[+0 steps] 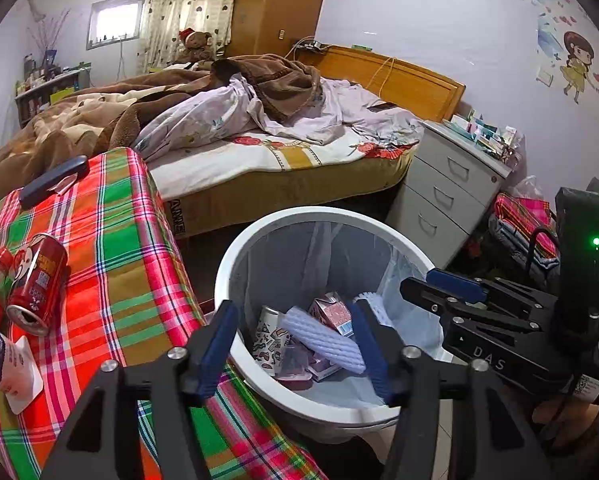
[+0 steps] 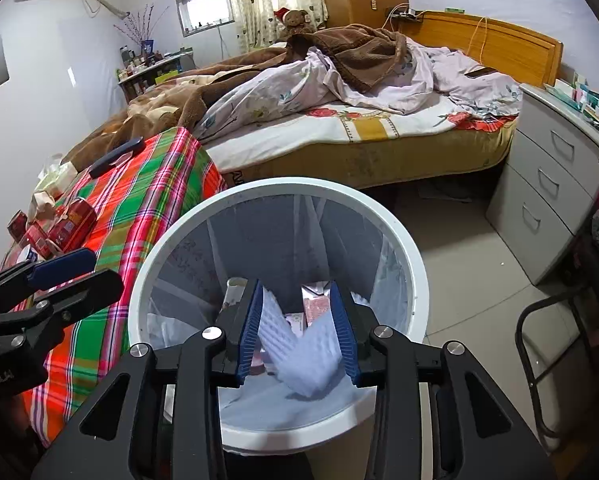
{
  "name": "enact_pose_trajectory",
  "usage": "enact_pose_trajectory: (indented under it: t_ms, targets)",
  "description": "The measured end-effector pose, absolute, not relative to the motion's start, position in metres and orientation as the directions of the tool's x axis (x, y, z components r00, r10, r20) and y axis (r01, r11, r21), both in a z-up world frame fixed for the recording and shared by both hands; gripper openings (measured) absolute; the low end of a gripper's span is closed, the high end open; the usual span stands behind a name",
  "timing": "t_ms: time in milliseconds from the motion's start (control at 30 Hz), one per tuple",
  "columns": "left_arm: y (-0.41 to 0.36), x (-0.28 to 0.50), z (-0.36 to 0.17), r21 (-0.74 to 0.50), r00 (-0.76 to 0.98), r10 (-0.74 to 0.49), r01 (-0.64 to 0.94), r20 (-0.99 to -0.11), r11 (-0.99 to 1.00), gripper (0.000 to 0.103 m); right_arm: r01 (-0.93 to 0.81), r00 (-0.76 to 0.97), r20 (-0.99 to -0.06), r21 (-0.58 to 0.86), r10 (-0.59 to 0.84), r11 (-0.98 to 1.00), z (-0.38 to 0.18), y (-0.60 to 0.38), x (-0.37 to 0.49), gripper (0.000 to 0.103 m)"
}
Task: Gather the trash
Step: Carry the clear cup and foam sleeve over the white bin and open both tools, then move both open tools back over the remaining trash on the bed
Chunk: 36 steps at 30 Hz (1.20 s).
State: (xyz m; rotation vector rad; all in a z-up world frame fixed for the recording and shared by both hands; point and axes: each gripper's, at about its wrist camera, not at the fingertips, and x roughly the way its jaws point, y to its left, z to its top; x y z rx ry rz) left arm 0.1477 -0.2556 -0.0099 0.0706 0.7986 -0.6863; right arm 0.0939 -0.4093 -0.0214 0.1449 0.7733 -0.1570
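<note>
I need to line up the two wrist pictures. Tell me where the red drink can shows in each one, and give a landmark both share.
Left wrist: red can lies on its side at the far left, on the plaid cloth.
Right wrist: red can at mid-left, smaller, on the same cloth.
Shared landmark: white trash bin, right of the cloth in both.

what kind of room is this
Most likely a lived-in bedroom: an unmade bed with a wooden headboard, a drawer unit beside it, and a teddy bear by the curtains.

Smooth white plastic bin (image 2: 413, 264) with thin clear liner, ridged pale foam sheet (image 2: 303, 364), glossy red metal can (image 1: 39, 280), woven plaid cloth (image 1: 139, 264), fuzzy brown blanket (image 1: 283, 80).
</note>
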Motion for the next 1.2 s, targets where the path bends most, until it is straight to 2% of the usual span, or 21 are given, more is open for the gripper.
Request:
enact_pose_trajectory:
  t_ms: [100, 700, 1200]
  targets:
    - [-0.251, 0.147, -0.007, -0.194, 0.499, -0.540, 0.587, -0.678, 0.786, 0.059, 0.199, 0.711, -0.697, 0.077, -0.090, 0.977, -0.019, -0.409, 0.093, 0.046]
    - [-0.191, 0.132, 0.009, -0.191, 0.581, -0.503, 0.514, -0.639, 0.836, 0.059, 0.150, 0.764, -0.643, 0.096, -0.054, 0.984, -0.005, -0.374, 0.089, 0.047]
    - [-0.094, 0.133, 0.020, -0.182, 0.695, -0.387, 0.352, -0.606, 0.918, 0.059, 0.032, 0.795, -0.605, 0.126, 0.051, 0.991, -0.003, -0.323, 0.097, 0.047]
